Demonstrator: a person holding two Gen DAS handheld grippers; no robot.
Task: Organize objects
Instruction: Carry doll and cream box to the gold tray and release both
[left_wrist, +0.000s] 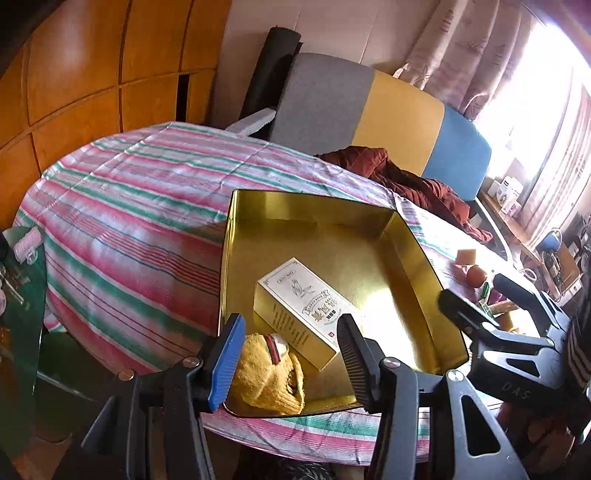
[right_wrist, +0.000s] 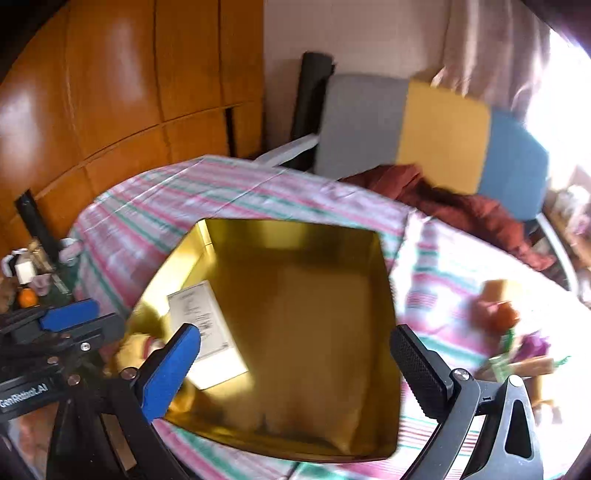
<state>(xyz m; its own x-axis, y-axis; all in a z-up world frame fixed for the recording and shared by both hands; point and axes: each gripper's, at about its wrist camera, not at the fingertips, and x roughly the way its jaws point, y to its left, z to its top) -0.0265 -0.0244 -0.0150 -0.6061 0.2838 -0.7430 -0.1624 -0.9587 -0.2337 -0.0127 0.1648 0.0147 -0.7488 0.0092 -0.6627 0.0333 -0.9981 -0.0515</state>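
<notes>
Hovering with jaws apart and empty, the left gripper (left_wrist: 291, 354) sits over the yellow cloth (left_wrist: 271, 380) and white box (left_wrist: 310, 310) in the gold tin (left_wrist: 332, 210), while the wide-open right gripper (right_wrist: 295, 369) should next swing right toward the loose items (right_wrist: 498, 310) on the striped tablecloth (right_wrist: 236, 192).

Both wrist cameras look steeply down from close above, sharing the gold tin (left_wrist: 413, 258) (right_wrist: 295, 314) on the striped table (left_wrist: 129, 221) (right_wrist: 258, 195).

I see left gripper (left_wrist: 291, 354) parted over yellow knit cloth (left_wrist: 269, 380) | white box (left_wrist: 310, 310) lies in gold tin (left_wrist: 332, 218) | striped tablecloth (left_wrist: 129, 206) beneath
</notes>
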